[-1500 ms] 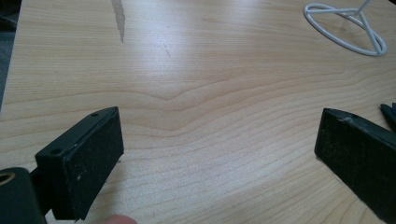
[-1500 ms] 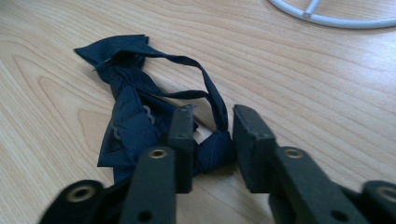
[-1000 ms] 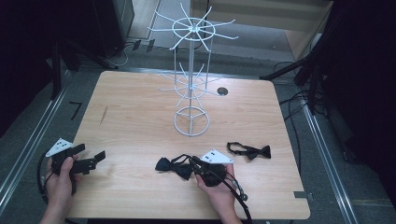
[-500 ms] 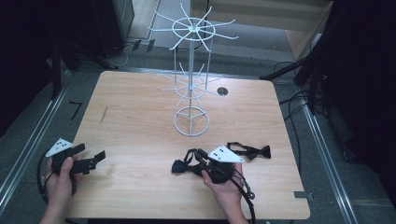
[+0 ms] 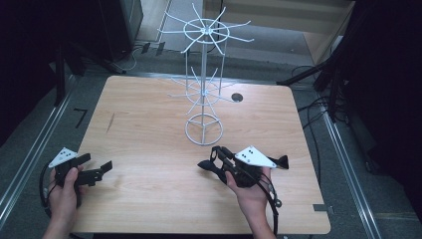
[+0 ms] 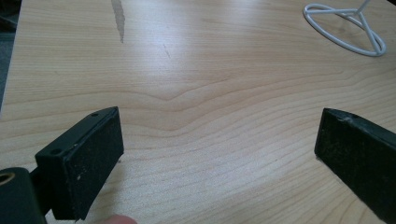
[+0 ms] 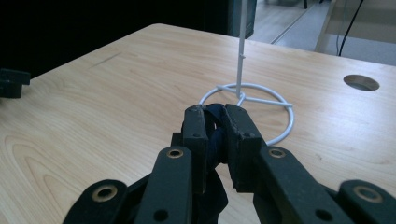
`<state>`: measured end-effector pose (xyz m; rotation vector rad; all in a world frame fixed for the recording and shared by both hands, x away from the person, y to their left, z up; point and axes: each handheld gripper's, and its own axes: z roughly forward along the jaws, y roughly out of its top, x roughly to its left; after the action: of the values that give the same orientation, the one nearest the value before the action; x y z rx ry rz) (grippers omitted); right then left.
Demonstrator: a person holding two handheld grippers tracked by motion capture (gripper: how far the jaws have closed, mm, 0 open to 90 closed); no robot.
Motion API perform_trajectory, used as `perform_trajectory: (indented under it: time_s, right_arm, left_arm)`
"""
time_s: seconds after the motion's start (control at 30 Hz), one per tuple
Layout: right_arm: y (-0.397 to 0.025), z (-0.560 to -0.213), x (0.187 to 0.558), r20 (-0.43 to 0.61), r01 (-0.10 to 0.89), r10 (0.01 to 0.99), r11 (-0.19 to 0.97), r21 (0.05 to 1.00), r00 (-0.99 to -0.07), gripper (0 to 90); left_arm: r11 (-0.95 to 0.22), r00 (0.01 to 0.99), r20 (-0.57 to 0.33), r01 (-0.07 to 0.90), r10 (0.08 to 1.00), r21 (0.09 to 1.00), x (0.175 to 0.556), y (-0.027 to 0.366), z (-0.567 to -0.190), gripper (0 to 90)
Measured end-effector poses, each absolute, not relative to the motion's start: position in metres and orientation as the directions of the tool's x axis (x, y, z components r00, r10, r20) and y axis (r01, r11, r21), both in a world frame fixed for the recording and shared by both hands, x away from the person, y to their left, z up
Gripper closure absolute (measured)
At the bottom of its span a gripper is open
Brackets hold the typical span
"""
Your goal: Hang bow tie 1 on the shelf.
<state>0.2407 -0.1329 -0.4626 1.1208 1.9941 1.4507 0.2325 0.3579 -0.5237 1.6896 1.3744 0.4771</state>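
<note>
A black bow tie [image 5: 205, 166] hangs off the table from my right gripper [image 5: 218, 152], whose jaws are shut on its middle. In the right gripper view the dark fabric [image 7: 215, 122] sits pinched between the two pads, just short of the rack's base ring [image 7: 246, 99]. A second black bow tie [image 5: 281, 162] lies on the table right of that hand, partly hidden by the grey plate. The white wire rack [image 5: 204, 74] stands at the table's centre. My left gripper [image 5: 105, 168] rests open near the front left, nothing between its pads [image 6: 93, 156].
The wooden table [image 5: 149, 114] has a round cable hole [image 5: 237, 97] behind the rack, also visible as a hole [image 7: 360, 82] in the right gripper view. The rack's base ring [image 6: 345, 23] lies far ahead of the left jaws. Dark floor and cables surround the table.
My right gripper has closed on the bow tie that lay to its left and lifted it, moving slightly toward the rack's base. The left gripper has stayed still.
</note>
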Motion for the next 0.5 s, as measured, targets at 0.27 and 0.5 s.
perform_trajectory:
  time_s: [0.27,0.5]
  right_arm:
    - [-0.136,-0.45,0.246,0.105,0.336,0.811,0.117,0.935,-0.576,81.0]
    - [-0.136,-0.439,0.249,0.093,0.315,0.813,0.115,0.942,-0.575,81.0]
  left_arm:
    - [-0.001,0.315,-0.225,0.584,0.922,0.812,0.232,0.358,-0.524,1.6]
    - [0.0,0.314,-0.225,0.584,0.922,0.812,0.232,0.358,-0.524,1.6]
